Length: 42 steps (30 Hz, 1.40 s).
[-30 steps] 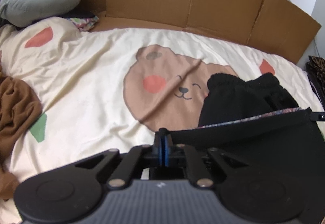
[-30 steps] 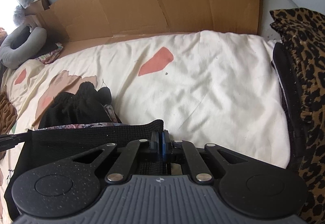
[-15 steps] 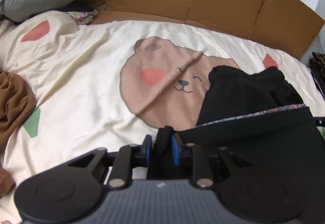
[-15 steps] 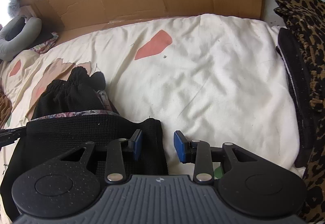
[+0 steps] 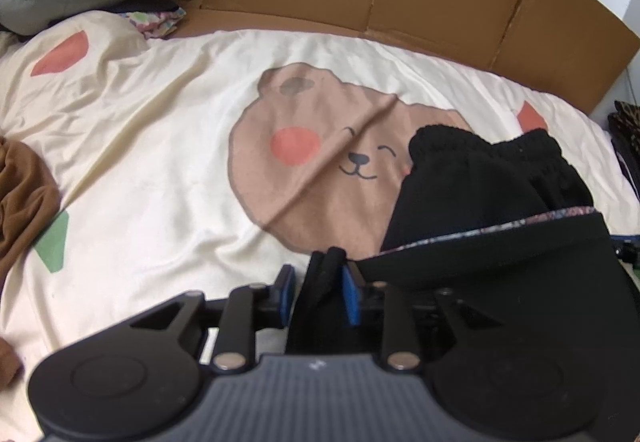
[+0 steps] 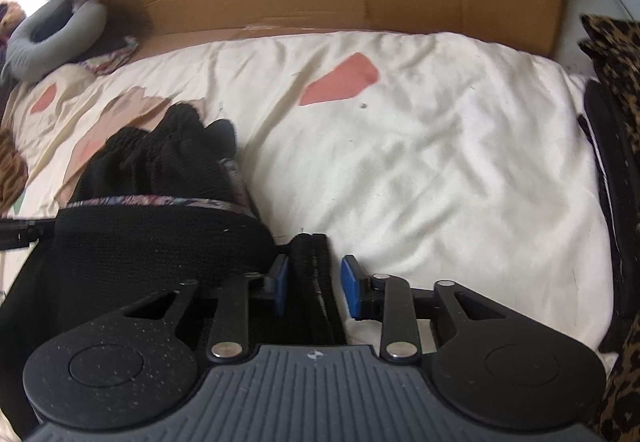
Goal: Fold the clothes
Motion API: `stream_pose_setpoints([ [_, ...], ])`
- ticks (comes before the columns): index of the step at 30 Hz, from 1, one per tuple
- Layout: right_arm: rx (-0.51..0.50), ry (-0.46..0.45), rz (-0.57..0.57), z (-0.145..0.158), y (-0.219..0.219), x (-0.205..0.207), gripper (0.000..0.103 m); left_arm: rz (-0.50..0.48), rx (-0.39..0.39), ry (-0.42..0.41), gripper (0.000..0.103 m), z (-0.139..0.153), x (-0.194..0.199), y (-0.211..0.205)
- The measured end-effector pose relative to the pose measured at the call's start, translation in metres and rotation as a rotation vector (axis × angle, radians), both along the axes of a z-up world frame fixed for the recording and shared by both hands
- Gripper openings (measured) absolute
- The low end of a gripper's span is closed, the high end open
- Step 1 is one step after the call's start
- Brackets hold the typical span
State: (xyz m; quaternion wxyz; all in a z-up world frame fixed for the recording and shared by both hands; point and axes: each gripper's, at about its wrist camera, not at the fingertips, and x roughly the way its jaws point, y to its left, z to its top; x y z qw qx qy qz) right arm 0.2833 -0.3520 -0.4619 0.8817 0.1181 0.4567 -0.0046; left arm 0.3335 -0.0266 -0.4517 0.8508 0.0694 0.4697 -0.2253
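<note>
Release is the change: a second ago both clamped the black knit garment; now left hand-held gripper and right hand-held gripper stand parted, cloth loose between, folded beside the bear print of the bed's cream sheet.

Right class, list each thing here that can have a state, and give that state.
Left gripper: fingers open, fabric edge between them.
Right gripper: fingers open, fabric edge between them.
Black garment: folded over, patterned lining showing.
Brown garment: crumpled, unfolded.
Bear sheet: spread, wrinkled.
</note>
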Motion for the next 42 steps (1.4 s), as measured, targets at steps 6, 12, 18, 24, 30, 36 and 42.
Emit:
stream_pose_setpoints([
  [6, -0.015, -0.023, 0.000, 0.005, 0.000, -0.003, 0.012, 0.005, -0.004, 0.016, 0.036, -0.001, 0.004, -0.002],
  [12, -0.031, -0.047, -0.001, 0.011, -0.001, -0.005, 0.008, 0.004, -0.038, -0.022, 0.021, -0.003, -0.004, -0.001],
  [18, -0.043, -0.074, -0.012, 0.019, -0.004, -0.010, 0.008, -0.015, -0.026, -0.051, 0.009, 0.003, -0.010, -0.006],
  [24, -0.042, -0.112, -0.033, 0.034, -0.007, -0.022, 0.007, 0.006, -0.030, -0.122, 0.008, 0.028, -0.021, 0.008],
  [30, -0.023, -0.149, -0.051, 0.049, -0.007, -0.032, 0.007, 0.024, -0.067, -0.183, 0.008, 0.058, -0.032, 0.017],
  [36, -0.003, -0.193, -0.061, 0.065, -0.010, -0.036, 0.008, 0.029, -0.085, -0.244, 0.008, 0.085, -0.037, 0.017],
  [42, -0.003, -0.239, -0.074, 0.081, -0.013, -0.031, 0.008, 0.036, -0.108, -0.275, 0.008, 0.098, -0.025, 0.011],
])
